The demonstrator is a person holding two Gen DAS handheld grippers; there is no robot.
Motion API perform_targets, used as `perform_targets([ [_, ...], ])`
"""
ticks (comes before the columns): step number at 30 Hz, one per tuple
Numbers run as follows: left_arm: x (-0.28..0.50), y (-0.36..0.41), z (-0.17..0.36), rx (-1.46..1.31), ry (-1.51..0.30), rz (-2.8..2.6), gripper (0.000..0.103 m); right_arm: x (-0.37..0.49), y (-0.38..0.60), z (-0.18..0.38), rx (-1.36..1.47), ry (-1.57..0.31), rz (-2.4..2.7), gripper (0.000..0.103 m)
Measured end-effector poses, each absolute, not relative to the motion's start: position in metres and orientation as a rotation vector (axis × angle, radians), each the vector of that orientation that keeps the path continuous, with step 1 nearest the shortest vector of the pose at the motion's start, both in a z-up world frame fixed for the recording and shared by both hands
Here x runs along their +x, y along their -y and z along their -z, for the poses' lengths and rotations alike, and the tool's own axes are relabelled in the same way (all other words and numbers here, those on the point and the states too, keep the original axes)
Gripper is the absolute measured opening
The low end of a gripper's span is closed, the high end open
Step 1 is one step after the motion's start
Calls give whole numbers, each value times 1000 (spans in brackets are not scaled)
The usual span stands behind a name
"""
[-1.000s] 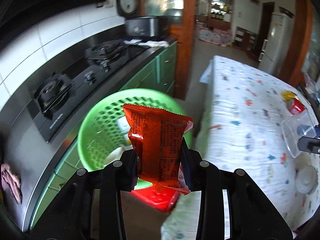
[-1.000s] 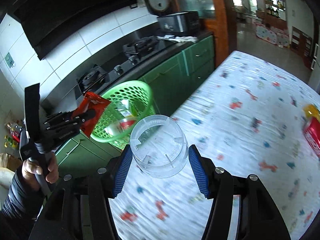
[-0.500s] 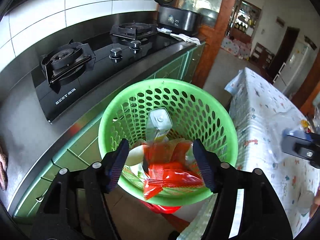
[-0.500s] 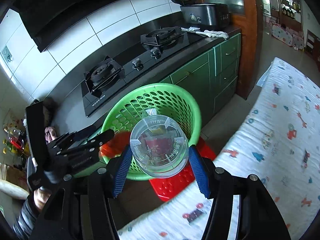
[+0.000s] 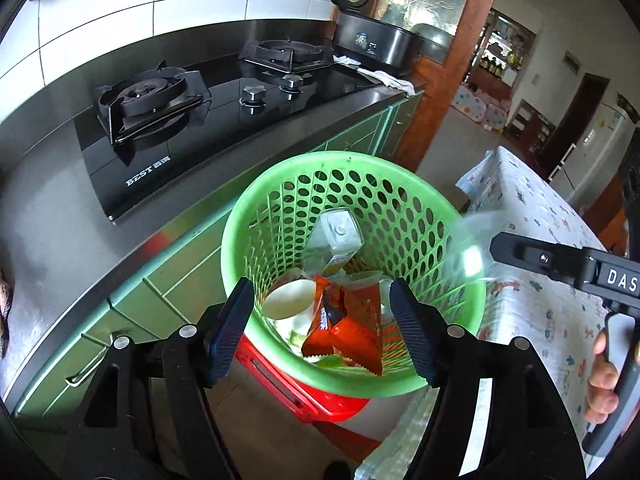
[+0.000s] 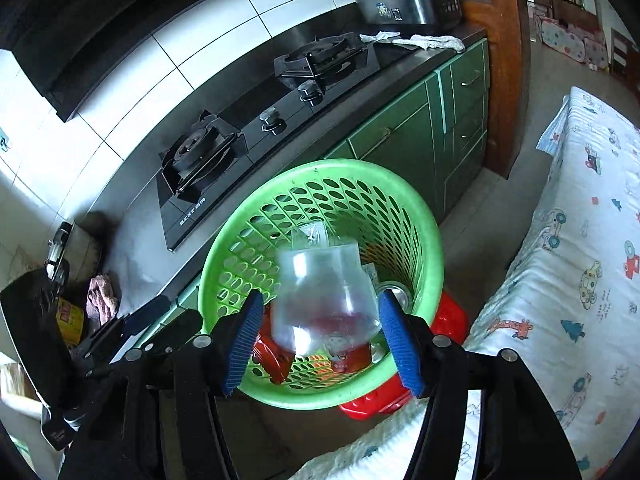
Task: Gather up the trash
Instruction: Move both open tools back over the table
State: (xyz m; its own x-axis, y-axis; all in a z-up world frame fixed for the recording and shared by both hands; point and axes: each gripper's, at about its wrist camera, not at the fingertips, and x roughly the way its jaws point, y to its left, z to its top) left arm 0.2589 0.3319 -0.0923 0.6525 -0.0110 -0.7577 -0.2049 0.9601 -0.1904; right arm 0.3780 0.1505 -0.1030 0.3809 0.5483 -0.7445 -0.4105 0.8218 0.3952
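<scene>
A green perforated basket stands on a red stool beside the counter. My left gripper hovers over it, its jaws opening with nothing between them. The orange-red snack wrapper lies inside the basket, beside a clear bottle and a white cup. My right gripper is also above the basket and its jaws are opening. A clear plastic cup, blurred and tilted, sits between the blue pads and looks free of them.
A black gas hob lies on the steel counter over green cabinets. A table with a printed cloth runs along the right. The red stool holds the basket. A person's fingers grip the right tool's handle.
The left gripper let the snack wrapper go and it now lies in the basket. Both grippers moved from beside the table to above the basket. The right jaws widened and the cup is slipping out.
</scene>
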Motion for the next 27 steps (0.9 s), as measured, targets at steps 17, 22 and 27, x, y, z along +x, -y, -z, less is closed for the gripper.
perform_targets([
  [17, 213, -281, 71, -233, -828, -45, 82, 265, -35, 62, 126, -907, -530, 70],
  [22, 192, -246, 61, -207, -805, 17, 84, 224, 14, 67, 88, -886, -452, 73],
  [27, 174, -211, 57, -203, -806, 85, 85, 181, 69, 73, 111, -875, -384, 78],
])
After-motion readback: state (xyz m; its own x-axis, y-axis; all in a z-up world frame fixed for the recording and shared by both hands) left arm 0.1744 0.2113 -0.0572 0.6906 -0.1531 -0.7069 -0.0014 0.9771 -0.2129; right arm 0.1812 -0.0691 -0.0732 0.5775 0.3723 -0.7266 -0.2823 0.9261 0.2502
